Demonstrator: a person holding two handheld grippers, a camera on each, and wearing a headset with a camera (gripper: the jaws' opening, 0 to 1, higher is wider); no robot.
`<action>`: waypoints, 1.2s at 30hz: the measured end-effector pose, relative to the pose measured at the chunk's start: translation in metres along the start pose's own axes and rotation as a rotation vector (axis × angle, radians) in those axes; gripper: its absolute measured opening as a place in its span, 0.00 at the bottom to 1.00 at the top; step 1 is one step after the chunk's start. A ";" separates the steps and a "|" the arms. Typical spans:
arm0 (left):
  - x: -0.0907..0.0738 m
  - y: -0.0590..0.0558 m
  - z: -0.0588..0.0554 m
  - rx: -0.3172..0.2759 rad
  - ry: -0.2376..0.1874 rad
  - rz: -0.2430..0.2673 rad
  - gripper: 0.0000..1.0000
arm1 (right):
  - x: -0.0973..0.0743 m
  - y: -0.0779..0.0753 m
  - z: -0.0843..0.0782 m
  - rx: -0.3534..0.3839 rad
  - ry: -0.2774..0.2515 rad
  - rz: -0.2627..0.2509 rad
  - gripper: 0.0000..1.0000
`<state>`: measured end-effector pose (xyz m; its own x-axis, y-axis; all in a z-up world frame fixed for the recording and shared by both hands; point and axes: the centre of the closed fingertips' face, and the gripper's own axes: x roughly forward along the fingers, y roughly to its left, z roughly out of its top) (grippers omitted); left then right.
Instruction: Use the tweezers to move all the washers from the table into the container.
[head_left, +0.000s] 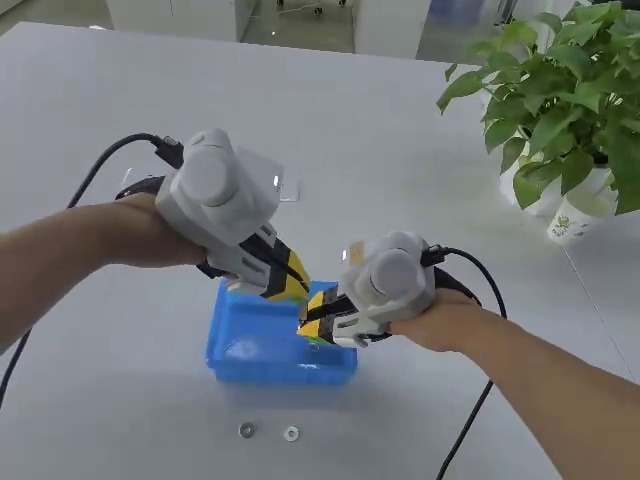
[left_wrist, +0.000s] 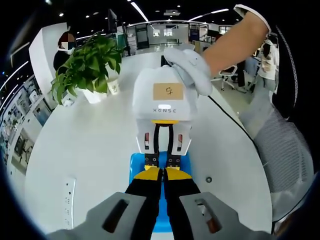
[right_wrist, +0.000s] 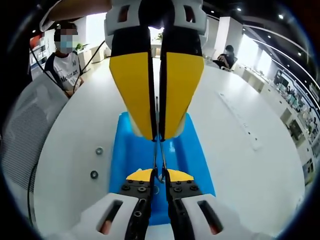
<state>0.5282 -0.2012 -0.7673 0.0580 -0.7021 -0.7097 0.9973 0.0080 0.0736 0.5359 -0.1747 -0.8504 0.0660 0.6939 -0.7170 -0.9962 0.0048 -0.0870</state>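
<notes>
Washers (head_left: 246, 430), two side by side, lay near the table's (head_left: 100, 120) near edge, just outside the blue container (head_left: 232, 352). Above the container, the tweezers (right_wrist: 159, 145) were pinched in the narrowed jaws of both the left gripper (head_left: 288, 284) and the right gripper (head_left: 312, 326). Probably one gripper needed a firm, aligned hold first. The container wall stood between tool and washers, and a potted plant (head_left: 560, 110) sat well apart.

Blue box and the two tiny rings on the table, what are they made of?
The blue rectangular box looks like plastic: smooth, even colour, slight gloss. The two small silvery rings look like metal by their pale shine, but are too small to be sure.
</notes>
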 end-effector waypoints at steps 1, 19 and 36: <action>0.001 0.000 -0.001 0.000 0.002 -0.001 0.05 | 0.001 -0.001 -0.001 0.000 0.002 0.001 0.11; 0.012 0.001 -0.014 -0.019 0.009 -0.014 0.05 | 0.014 0.000 -0.013 0.006 0.036 0.030 0.11; 0.008 0.000 -0.008 -0.013 0.000 -0.013 0.05 | 0.009 0.001 -0.010 -0.003 0.037 0.020 0.11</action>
<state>0.5287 -0.2009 -0.7788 0.0445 -0.7025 -0.7103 0.9985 0.0080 0.0547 0.5364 -0.1760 -0.8636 0.0478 0.6671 -0.7435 -0.9972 -0.0114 -0.0743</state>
